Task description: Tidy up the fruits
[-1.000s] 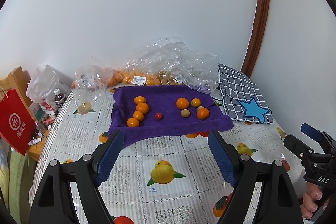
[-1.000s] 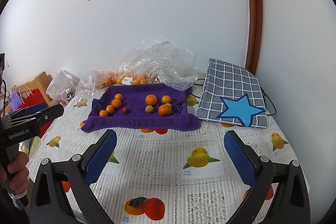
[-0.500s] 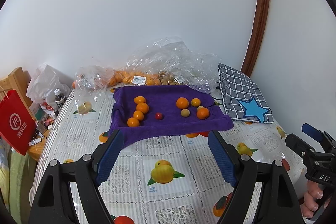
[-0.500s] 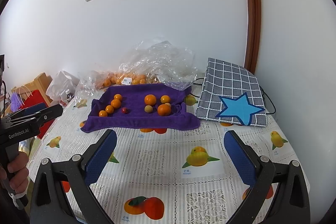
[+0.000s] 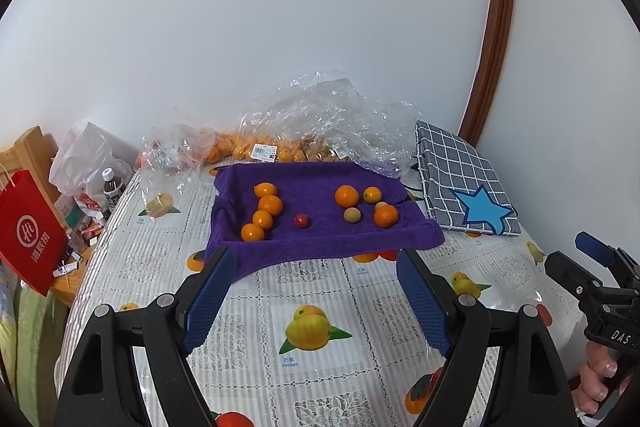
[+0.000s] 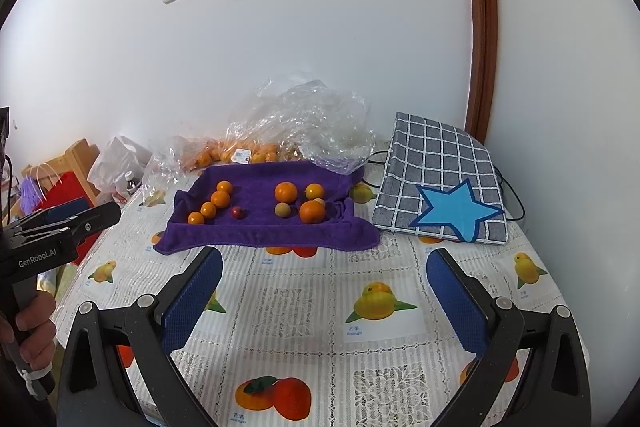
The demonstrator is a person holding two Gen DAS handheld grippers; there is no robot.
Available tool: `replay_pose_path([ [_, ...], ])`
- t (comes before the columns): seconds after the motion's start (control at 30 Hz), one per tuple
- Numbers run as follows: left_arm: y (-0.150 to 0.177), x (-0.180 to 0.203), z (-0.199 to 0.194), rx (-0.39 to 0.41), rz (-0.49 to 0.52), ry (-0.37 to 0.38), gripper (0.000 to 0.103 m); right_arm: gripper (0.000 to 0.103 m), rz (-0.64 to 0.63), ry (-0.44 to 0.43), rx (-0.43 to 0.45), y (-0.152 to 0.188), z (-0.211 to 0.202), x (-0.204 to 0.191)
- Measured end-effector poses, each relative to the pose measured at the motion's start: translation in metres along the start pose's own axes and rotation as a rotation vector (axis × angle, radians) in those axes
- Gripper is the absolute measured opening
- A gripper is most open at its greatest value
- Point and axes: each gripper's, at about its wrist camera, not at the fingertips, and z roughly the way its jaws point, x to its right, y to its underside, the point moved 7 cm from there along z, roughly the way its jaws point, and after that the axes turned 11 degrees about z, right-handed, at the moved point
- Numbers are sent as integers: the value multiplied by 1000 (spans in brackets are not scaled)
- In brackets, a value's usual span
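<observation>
Left tongs (image 5: 316,301) and right tongs (image 6: 324,301): both gaping, empty, hovering over the desk (image 6: 296,311). Ahead of both, purple towel (image 5: 320,243): four oranges (image 5: 263,219) lined up left, small red fruit (image 5: 302,221) mid, mixed cluster (image 5: 366,205) right. Approach low, pinch one fruit gently, avoid snagging towel.

Crinkled clear plastic bags (image 5: 320,119) veil the oranges (image 5: 236,151) at the back of the bench, so their count cannot be told. The label (image 5: 265,151) there is too small to read. The red paper bag (image 5: 28,235) is cut off at the left edge.
</observation>
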Motion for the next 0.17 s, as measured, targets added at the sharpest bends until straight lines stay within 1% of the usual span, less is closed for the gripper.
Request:
replay_pose_path([
  [0.17, 0, 0, 5, -3, 10, -13, 85, 101, -6, -8, -2, 1, 3, -4],
])
